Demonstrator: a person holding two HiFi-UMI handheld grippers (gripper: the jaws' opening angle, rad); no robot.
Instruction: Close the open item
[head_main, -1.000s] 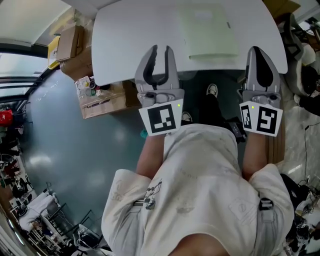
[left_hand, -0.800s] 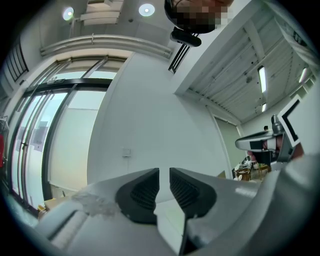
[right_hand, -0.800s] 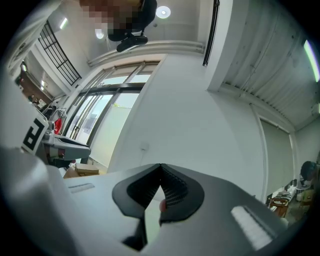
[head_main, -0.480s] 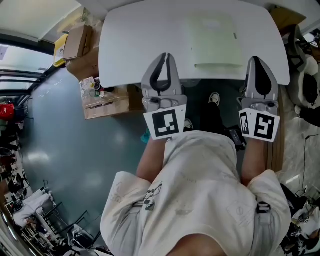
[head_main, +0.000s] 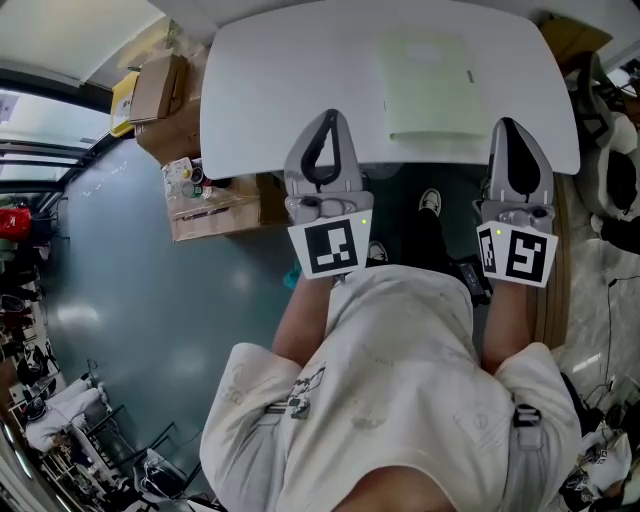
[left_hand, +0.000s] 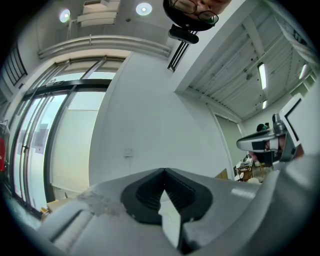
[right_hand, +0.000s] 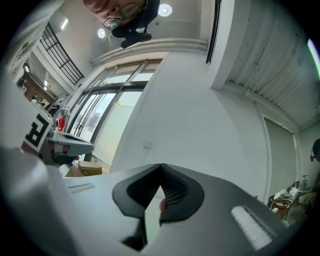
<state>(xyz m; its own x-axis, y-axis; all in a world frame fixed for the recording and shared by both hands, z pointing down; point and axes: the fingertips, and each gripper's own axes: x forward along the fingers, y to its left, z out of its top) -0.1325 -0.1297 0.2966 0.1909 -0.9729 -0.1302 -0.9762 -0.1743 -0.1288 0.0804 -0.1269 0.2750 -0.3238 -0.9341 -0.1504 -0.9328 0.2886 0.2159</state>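
Observation:
A pale green flat folder (head_main: 432, 85) lies shut on the white table (head_main: 270, 90), towards its right half. My left gripper (head_main: 328, 114) hovers at the table's near edge, left of the folder and apart from it. Its jaws have just been closing and now meet with nothing between them, as the left gripper view also shows (left_hand: 164, 171). My right gripper (head_main: 510, 124) is at the near edge to the folder's right, shut and empty. In its own view the right gripper (right_hand: 161, 166) points at a bare white wall.
Cardboard boxes (head_main: 160, 85) and an open box of clutter (head_main: 205, 205) stand on the teal floor left of the table. A chair (head_main: 612, 130) and cables sit at the right. The person's shoe (head_main: 424, 180) shows under the table's near edge.
The left gripper's jaws went from clearly apart to touching. Both grippers stayed at the table's near edge, and the head view shifted slightly.

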